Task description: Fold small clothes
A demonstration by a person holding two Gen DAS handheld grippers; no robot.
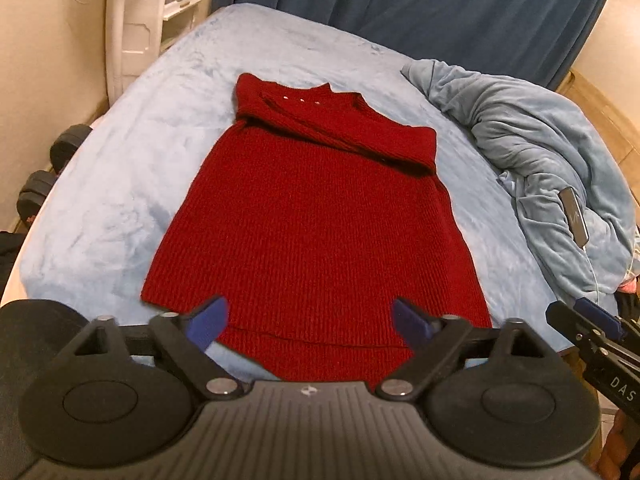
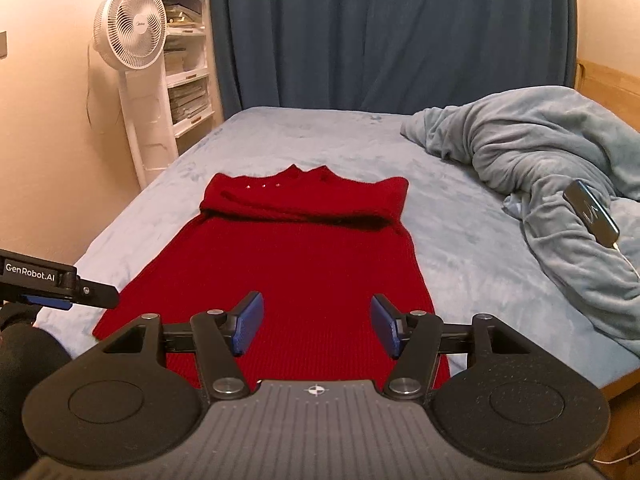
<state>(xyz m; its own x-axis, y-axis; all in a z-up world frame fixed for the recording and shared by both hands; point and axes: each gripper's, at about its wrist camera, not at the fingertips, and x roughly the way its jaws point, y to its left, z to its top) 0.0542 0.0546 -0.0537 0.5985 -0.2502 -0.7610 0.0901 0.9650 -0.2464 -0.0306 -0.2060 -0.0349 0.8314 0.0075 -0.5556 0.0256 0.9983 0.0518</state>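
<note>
A red knit sweater [image 1: 316, 216] lies flat on the light blue bed [image 1: 132, 184], hem toward me, with both sleeves folded across the chest near the collar. It also shows in the right wrist view [image 2: 288, 268]. My left gripper [image 1: 310, 320] is open and empty, just above the hem. My right gripper [image 2: 316, 326] is open and empty, over the sweater's lower part; its tip shows at the right edge of the left wrist view [image 1: 580, 320]. The left gripper's finger shows at the left of the right wrist view [image 2: 68, 286].
A crumpled blue blanket [image 2: 540, 184] lies on the bed's right side with a black phone [image 2: 592, 214] on a cable on it. A white fan [image 2: 130, 26] and shelves [image 2: 186, 52] stand at the left wall. Dark curtains [image 2: 380, 32] hang behind. Dumbbells [image 1: 52, 164] lie left of the bed.
</note>
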